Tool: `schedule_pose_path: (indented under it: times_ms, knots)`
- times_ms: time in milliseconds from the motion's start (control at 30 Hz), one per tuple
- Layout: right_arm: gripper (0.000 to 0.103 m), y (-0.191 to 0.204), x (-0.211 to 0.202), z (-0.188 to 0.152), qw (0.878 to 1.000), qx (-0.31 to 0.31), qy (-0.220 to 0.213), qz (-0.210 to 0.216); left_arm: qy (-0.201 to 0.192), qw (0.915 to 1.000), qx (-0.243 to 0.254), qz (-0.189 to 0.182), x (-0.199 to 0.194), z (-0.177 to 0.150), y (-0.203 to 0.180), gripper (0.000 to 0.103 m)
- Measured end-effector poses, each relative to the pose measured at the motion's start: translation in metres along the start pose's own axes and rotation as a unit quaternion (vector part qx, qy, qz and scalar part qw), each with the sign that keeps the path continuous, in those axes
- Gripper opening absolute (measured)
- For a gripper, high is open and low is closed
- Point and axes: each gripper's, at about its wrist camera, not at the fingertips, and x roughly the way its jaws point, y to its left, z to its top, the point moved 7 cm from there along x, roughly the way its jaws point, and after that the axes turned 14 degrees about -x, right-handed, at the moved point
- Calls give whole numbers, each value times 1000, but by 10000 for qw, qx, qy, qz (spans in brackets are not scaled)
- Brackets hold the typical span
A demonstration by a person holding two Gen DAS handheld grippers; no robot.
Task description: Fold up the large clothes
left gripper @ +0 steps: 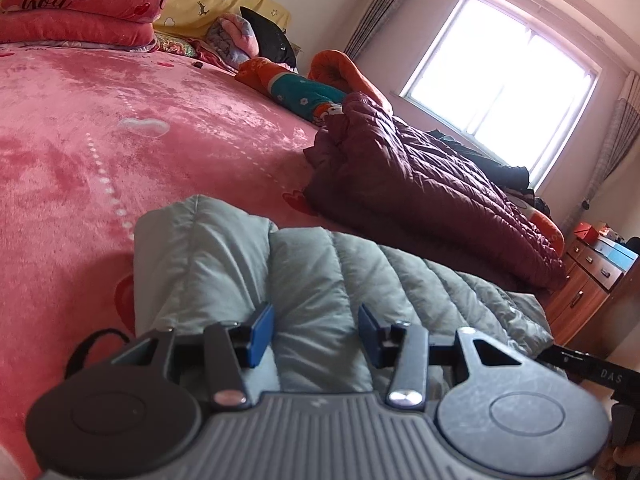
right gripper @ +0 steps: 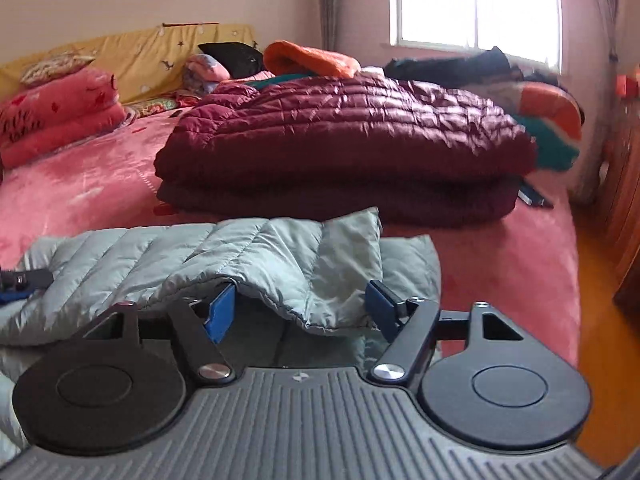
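On the pink bed (right gripper: 500,264) right in front of you lies the grey puffer jacket (right gripper: 200,256), folded over. Your right claw (right gripper: 300,308) is spread, the jacket's edge loose between its pads. Your left claw (left gripper: 316,332) pinches a quilted ridge. The maroon jacket (right gripper: 340,140) sits folded just behind.

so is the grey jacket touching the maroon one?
Apart. Right wrist view shows a strip of pink bedspread between the grey jacket and maroon jacket.
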Motion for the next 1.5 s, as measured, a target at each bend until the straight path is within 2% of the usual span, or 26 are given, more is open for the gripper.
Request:
schedule_pose_path:
  times_ms: [100,200,233,267,300,433,533,633,733,800,833,900,1067,1200,1300,1500]
  knots:
    - [75,-7,10,-10,9985,424,240,258,35,9999,68,96,3,-2,0,45]
    - [78,-2,1,0,9998,37,219,-5,48,9998,119,146,6,-3,0,45]
    - [85,-5,-4,9,10000,-13,39,-78,46,9998,122,158,6,-4,0,45]
    - [97,0,-15,12,9998,-31,-150,-106,43,9998,122,173,6,-4,0,45]
    - [101,1,-22,20,9993,-56,-343,-137,41,9997,126,180,6,-4,0,45]
    - [101,6,-26,34,9969,-239,-713,-211,20,9997,137,196,5,-5,1,45]
    - [101,5,-16,35,9971,120,-743,93,22,9996,161,210,6,-5,0,45]
    - [100,10,3,35,9964,171,-779,292,23,9995,201,226,7,-6,0,46]
    - [93,21,29,40,9976,68,-608,319,29,9995,209,238,8,-7,0,46]
    - [88,23,48,37,9986,134,-264,447,35,9995,199,237,8,-7,0,46]
    - [81,25,58,33,9981,151,-18,601,34,9995,185,235,8,-6,1,46]
    - [80,33,68,16,9949,0,541,847,30,9996,157,228,8,-6,2,47]
    - [78,43,54,-5,9894,-200,1134,883,9,9997,92,235,8,-4,3,47]
    - [76,48,34,-20,9893,-511,1268,499,41,9996,159,236,8,-7,2,47]
    - [78,46,28,-31,9908,-651,1176,134,101,9990,302,322,11,-11,1,47]
    - [81,43,35,-43,9945,-498,918,61,155,9986,247,438,18,-14,8,46]
